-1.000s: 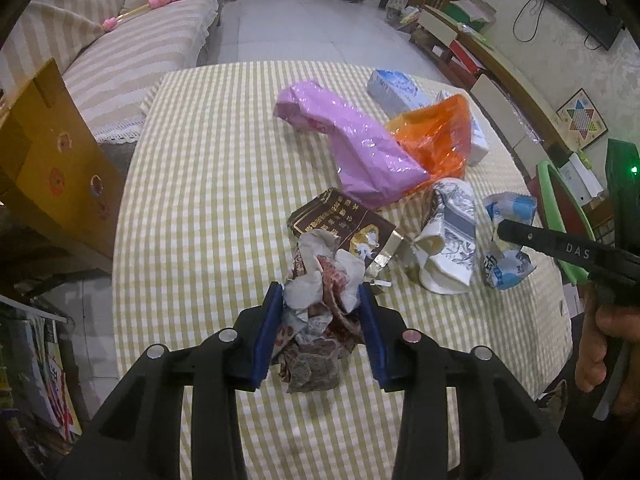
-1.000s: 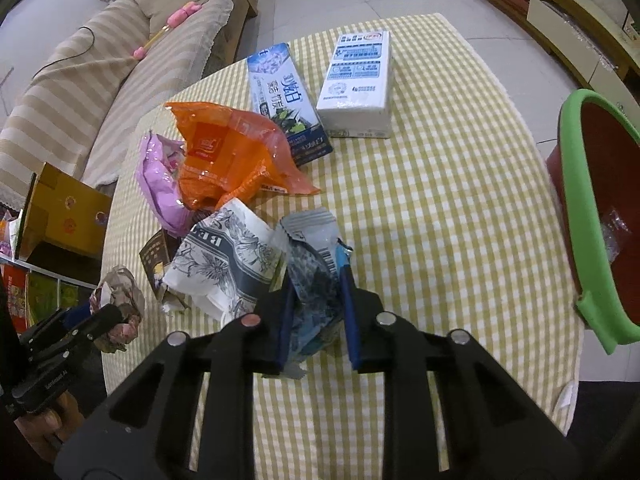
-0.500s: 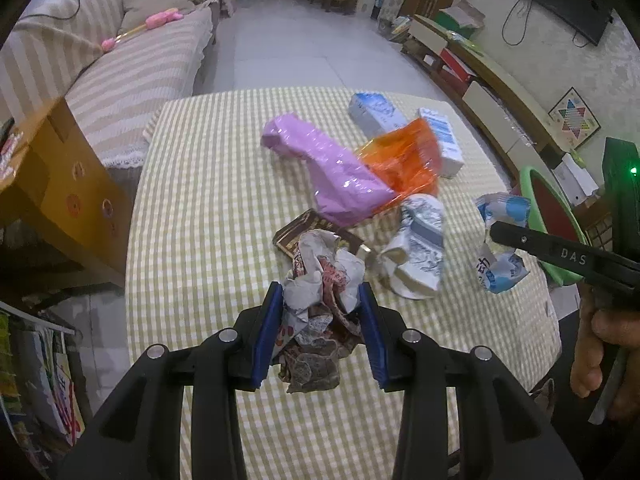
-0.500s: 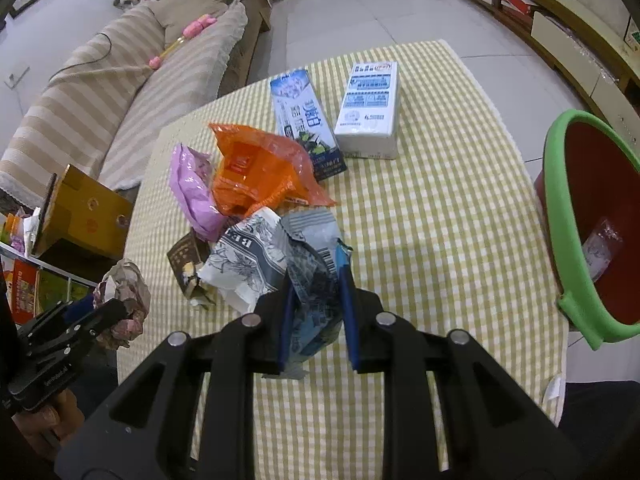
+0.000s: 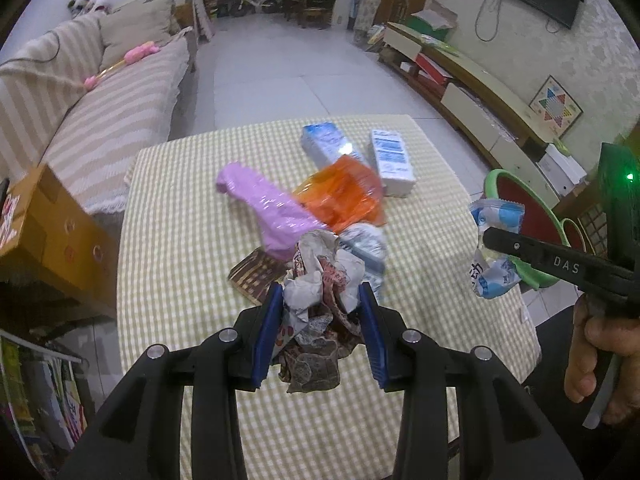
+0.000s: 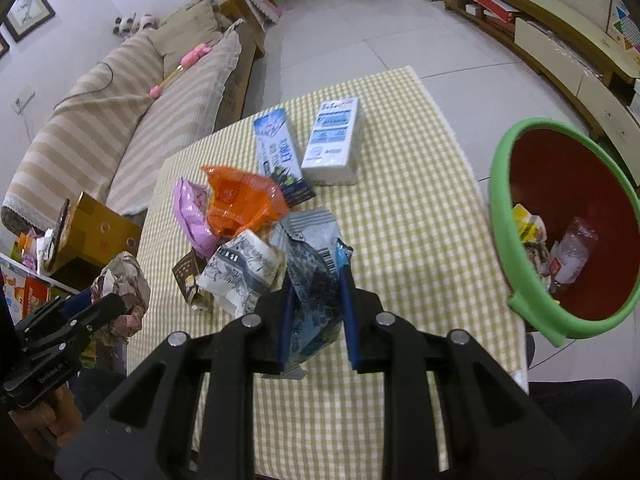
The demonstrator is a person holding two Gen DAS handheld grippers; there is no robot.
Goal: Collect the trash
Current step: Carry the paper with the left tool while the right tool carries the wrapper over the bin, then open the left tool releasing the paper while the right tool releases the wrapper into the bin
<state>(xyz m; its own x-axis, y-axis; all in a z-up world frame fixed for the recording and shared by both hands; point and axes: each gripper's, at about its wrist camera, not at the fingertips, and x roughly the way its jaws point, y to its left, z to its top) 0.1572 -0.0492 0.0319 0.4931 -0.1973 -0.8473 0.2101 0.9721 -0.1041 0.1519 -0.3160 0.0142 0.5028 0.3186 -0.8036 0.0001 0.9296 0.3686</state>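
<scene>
1. The left gripper (image 5: 322, 304) pinches a paper wad (image 5: 320, 280) between its 2 blue pads, held above the near part of the table (image 5: 180, 240).
2. The right gripper (image 6: 316, 304) is clamped on a blue wrapper (image 6: 316, 280), also lifted off the table, between the table's middle and the bin (image 6: 500, 200).
3. The bin, green-rimmed and red inside, stands just off the table's right edge; a clear bottle (image 6: 574, 256) and a yellow scrap (image 6: 528, 226) lie in it.
4. More trash lies on the table: an orange bag (image 6: 240, 200) near the middle, overlapping a pink bag (image 6: 192, 220) to its left.
5. A white printed bag (image 6: 240, 268) and a dark brown packet (image 6: 188, 276) lie nearer than the orange bag; whether they touch it is hard to tell from here.
6. 2 cartons lie side by side beyond the orange bag: a blue carton (image 6: 278, 156) touching it and a white carton (image 6: 334, 140) to the right.
7. A cardboard box (image 5: 60, 236) sits off the table's left edge.
</scene>
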